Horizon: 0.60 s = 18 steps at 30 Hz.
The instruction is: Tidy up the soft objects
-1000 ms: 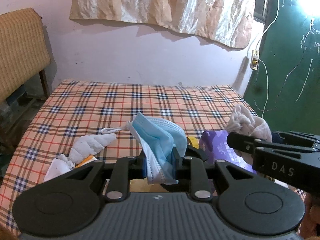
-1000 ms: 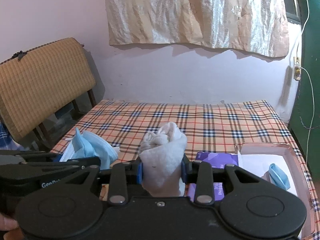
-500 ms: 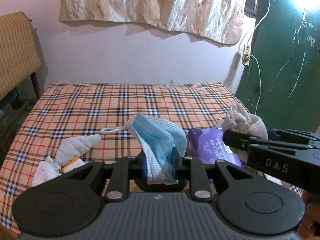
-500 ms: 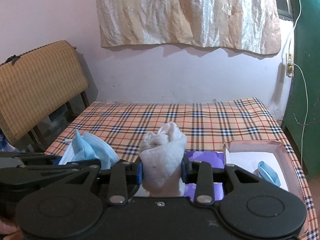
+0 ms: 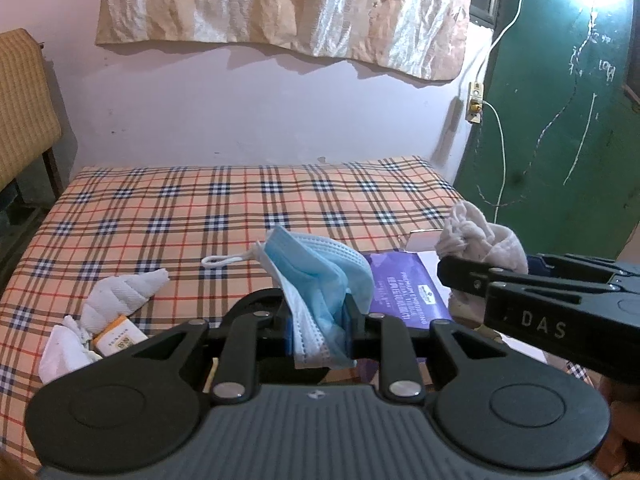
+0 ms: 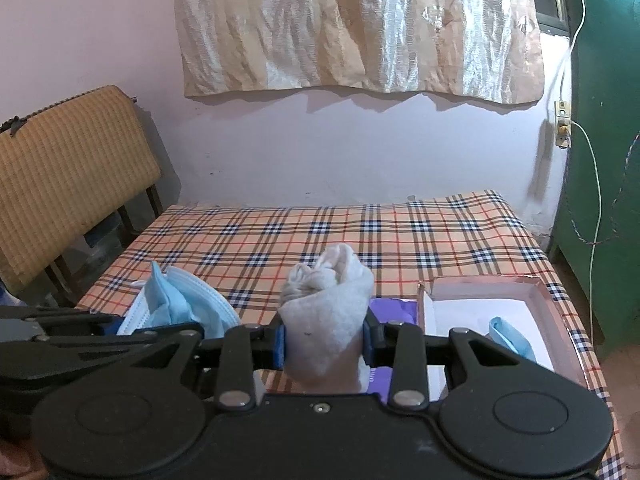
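Observation:
My left gripper [image 5: 318,326] is shut on a blue face mask [image 5: 320,276], which hangs crumpled above the plaid bed; the same face mask [image 6: 180,304] shows at the left of the right wrist view. My right gripper [image 6: 325,344] is shut on a rolled whitish sock [image 6: 330,316], also seen as the sock [image 5: 478,240] at the right of the left wrist view. An open pink box [image 6: 536,300] with a white inside lies at the bed's right side and holds another blue mask [image 6: 510,336]. A purple tissue pack [image 5: 404,288] lies below both grippers.
A plaid bedcover [image 5: 224,216] spreads toward the pale wall. A white rolled cloth [image 5: 120,294], a white rag [image 5: 64,350] and a small yellow pack [image 5: 118,338] lie at its left front. A woven chair [image 6: 68,176] stands left; a green door [image 5: 560,120] with a cable stands right.
Both grippers have drifted right across the bed with their loads; the white cloth slid left in the left wrist view, and the pink box shows more fully in the right wrist view.

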Tool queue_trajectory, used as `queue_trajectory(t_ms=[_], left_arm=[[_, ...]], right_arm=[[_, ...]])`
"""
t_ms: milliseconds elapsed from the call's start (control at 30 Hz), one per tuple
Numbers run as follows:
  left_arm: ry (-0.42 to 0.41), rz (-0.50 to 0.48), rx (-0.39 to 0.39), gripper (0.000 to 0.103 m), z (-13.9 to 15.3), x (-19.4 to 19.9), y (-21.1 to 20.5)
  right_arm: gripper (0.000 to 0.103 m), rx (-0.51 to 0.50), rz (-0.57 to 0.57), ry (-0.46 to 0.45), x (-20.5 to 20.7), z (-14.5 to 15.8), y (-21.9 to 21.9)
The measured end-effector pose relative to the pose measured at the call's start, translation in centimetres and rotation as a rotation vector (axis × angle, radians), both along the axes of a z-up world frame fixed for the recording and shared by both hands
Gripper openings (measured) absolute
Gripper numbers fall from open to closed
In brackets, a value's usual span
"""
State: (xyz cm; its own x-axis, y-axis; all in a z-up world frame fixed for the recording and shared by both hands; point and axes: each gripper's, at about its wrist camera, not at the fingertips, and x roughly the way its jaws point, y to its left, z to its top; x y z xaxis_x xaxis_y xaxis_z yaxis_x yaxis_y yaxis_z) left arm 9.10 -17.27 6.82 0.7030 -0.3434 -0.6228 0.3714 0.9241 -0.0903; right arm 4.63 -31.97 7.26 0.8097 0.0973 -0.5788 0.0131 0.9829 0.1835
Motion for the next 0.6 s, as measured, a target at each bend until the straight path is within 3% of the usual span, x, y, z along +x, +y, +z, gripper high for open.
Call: queue_trajectory(t_ms=[600], left_arm=[[0.009, -0.055, -0.003, 0.025, -0.4, -0.2, -3.0]], right_arm=[[0.042, -0.001, -0.045, 0.010, -0.5, -0.5, -2.6]])
